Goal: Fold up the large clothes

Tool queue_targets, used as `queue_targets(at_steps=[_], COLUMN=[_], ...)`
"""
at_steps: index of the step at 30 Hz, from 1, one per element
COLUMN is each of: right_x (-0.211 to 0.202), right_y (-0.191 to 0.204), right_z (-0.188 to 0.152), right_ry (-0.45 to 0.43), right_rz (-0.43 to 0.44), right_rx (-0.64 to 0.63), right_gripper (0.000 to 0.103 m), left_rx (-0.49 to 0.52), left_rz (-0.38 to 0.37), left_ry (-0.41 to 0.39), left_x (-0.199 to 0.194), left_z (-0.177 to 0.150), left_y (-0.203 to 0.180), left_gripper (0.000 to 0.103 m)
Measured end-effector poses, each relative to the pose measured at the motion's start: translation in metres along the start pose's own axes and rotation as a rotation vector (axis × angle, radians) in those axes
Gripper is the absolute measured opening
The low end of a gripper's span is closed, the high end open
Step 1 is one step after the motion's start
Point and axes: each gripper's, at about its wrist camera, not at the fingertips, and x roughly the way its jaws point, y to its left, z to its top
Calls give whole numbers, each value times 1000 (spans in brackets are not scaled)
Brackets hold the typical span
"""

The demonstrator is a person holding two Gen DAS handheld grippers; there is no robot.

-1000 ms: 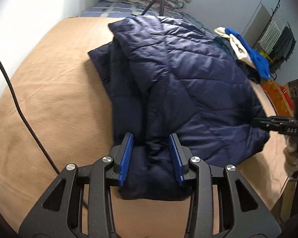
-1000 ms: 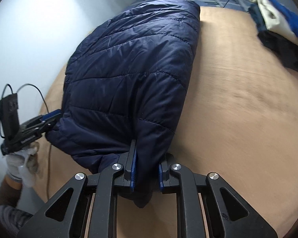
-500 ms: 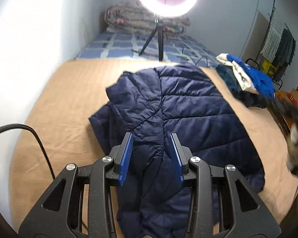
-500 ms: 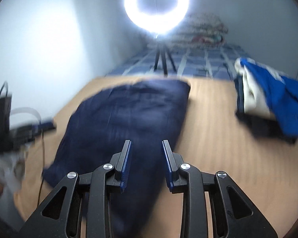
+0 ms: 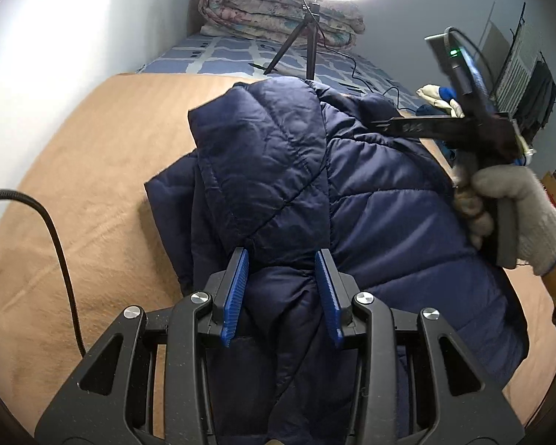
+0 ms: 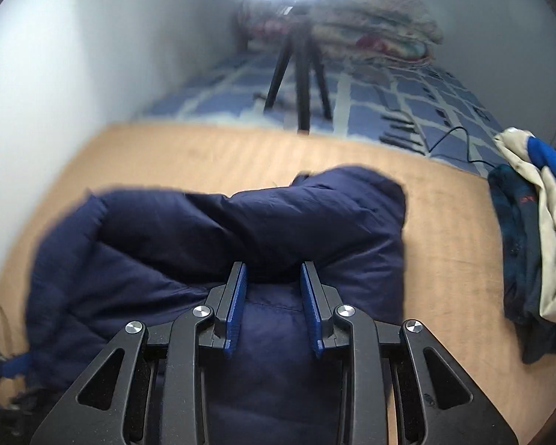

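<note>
A navy quilted puffer jacket (image 5: pixel 352 200) lies folded on the tan blanket (image 5: pixel 92 155); it also shows in the right wrist view (image 6: pixel 211 237). My left gripper (image 5: pixel 281 289) is open, its blue pads either side of a fold at the jacket's near edge, not closed on it. My right gripper (image 6: pixel 272 306) is open above the jacket's near part, holding nothing. In the left wrist view the right gripper (image 5: pixel 385 124) is seen from the side, held in a gloved hand over the jacket's right half.
A pile of other clothes (image 6: pixel 537 244) lies at the blanket's right edge. A ring light on a tripod (image 5: pixel 307 37) stands behind on a blue checked sheet (image 6: pixel 389 100), with a rolled quilt (image 5: pixel 278 11). A black cable (image 5: pixel 55 244) runs at left.
My right gripper let go of the jacket's edge, opened, and swung up and over the jacket. My left gripper stayed open and drew back and up; the jacket now lies folded over.
</note>
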Motion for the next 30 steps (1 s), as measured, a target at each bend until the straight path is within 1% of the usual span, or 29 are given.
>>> queue_targets(at_steps=[2, 5, 6, 7, 8, 9, 10, 11, 12, 13, 14, 15, 16, 19, 20, 25, 27, 30], right_x=[5, -1, -10, -20, -28, -40, -56, -64, -77, -89, -96, -101, -103, -105, -103, -79, -66, -51], right_y=[4, 1, -3, -8, -13, -18, -26, -30, -38, -47, -53, -57, -63, -83, -90, -119, -124, -124], right_z=[-3, 0, 1, 2, 1, -2, -9, -14, -23, -35, -44, -51, -59, -85, -93, -120, -129, -136], right_ry=[13, 14, 4, -13, -31, -56, -95, -122, -161, -189, -192, -183, -167, -118, -96, -4, 32, 68], right_rz=[-12, -1, 17, 42, 64, 87, 123, 150, 196, 240, 267, 281, 295, 346, 368, 495, 551, 626], right_rx=[-17, -15, -4, 9, 20, 35, 55, 66, 77, 83, 82, 80, 77, 119, 149, 320, 377, 420], right_gripper=[28, 28, 28, 29, 33, 47, 65, 72, 80, 82, 82, 82, 82, 82, 82, 82, 82, 82], left_rx=[-14, -99, -143, -178, -224, -262, -297, -334, -371, -410, -436, -463, -483, -561, -590, -626, -649, -645], left_rz=[-27, -110, -139, -164, -199, -225, -249, -278, -311, -351, -383, -423, -448, -481, -512, -630, -660, -675], left_ry=[6, 5, -6, -21, -42, -58, -63, -57, -43, -24, -9, 15, 37, 92, 108, 113, 117, 131], left_x=[-1, -13, -20, -26, -33, -37, -40, -40, -38, -34, -29, -23, -16, 6, 14, 24, 28, 33], left_z=[0, 3, 5, 6, 8, 8, 9, 10, 11, 12, 12, 12, 12, 10, 8, 13, 16, 22], left_y=[6, 26, 37, 46, 60, 71, 81, 92, 101, 110, 116, 121, 125, 137, 140, 146, 149, 149], left_gripper=[39, 39, 46, 62, 71, 78, 80, 80, 80, 80, 81, 81, 82, 82, 82, 82, 82, 82])
